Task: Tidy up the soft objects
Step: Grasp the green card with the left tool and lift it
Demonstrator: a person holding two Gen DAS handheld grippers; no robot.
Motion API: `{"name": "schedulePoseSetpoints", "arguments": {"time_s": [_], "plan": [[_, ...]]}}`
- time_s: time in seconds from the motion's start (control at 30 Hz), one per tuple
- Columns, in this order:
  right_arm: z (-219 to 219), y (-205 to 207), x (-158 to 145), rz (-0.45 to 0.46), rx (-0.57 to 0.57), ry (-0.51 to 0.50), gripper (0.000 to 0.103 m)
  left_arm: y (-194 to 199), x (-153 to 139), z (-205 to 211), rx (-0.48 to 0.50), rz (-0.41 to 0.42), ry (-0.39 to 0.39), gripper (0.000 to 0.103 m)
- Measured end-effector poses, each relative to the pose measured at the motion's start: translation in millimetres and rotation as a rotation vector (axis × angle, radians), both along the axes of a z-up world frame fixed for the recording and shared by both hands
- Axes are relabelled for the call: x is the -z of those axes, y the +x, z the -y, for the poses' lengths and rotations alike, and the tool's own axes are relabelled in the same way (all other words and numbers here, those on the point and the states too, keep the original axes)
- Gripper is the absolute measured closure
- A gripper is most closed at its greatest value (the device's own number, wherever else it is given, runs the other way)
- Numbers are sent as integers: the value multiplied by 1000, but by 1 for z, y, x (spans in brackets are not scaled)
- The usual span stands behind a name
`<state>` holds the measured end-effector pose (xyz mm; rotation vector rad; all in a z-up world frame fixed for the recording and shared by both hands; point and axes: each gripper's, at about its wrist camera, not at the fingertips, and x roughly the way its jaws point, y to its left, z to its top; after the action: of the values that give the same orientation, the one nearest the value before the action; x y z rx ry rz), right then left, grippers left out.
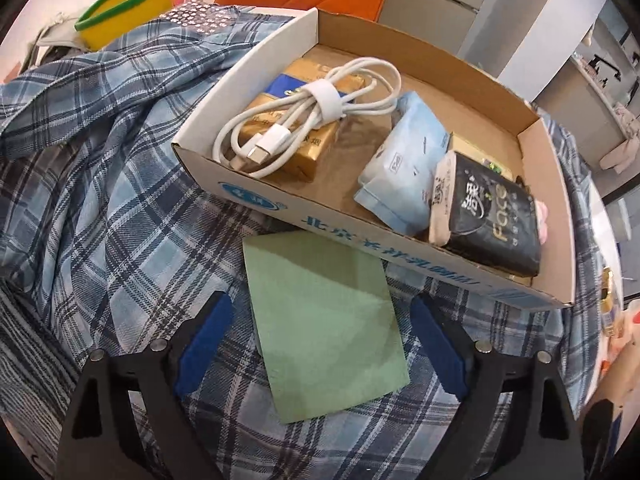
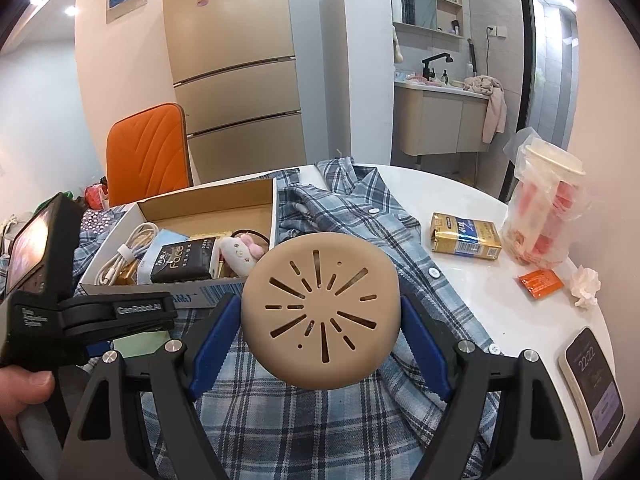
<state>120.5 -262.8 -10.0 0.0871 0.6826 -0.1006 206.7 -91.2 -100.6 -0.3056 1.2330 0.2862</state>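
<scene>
Left wrist view looks steeply down on a shallow cardboard box (image 1: 400,236) resting on a blue plaid shirt (image 1: 100,184), and everything else is placed against that box. Just outside its near wall a green cloth (image 1: 324,324) lies flat on the shirt, one corner touching the wall. The left gripper (image 1: 322,344) stands over this cloth with its blue pads (image 1: 206,338) spread wide on either side, neither pressing on it. Inside the box sit a coiled white cable (image 1: 312,114) on top of a gold pack (image 1: 296,148), a pale blue pouch (image 1: 404,172) beside them, and a black tissue pack (image 1: 492,220) in the near right corner. From the right wrist view, the right gripper (image 2: 320,338) hangs in front of the box, its jaws closed on a round tan perforated pad (image 2: 320,312) gripped at both edges. A small pink-and-white plush (image 2: 240,256) lies in the box behind that pad. To the right of the box, on the white table (image 2: 472,280), lie a second gold pack (image 2: 466,236), a bagged cup (image 2: 548,208) and a phone (image 2: 592,388).
</scene>
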Motion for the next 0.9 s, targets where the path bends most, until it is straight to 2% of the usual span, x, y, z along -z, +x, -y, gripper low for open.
{"name": "schedulePoseSetpoints", "arguments": {"time_s": [0.17, 0.33, 0.63, 0.9], "plan": [[-1, 1, 0, -4, 7, -4, 21, 4, 4, 15, 36, -15, 69, 15], [1, 0, 1, -8, 6, -4, 21, 3, 0, 18, 68, 0, 68, 29], [2, 0, 2, -11, 8, -3, 21, -3, -5, 3, 163, 3, 56, 30], [2, 0, 3, -17, 5, -9, 21, -23, -8, -6, 319, -4, 49, 30]]}}
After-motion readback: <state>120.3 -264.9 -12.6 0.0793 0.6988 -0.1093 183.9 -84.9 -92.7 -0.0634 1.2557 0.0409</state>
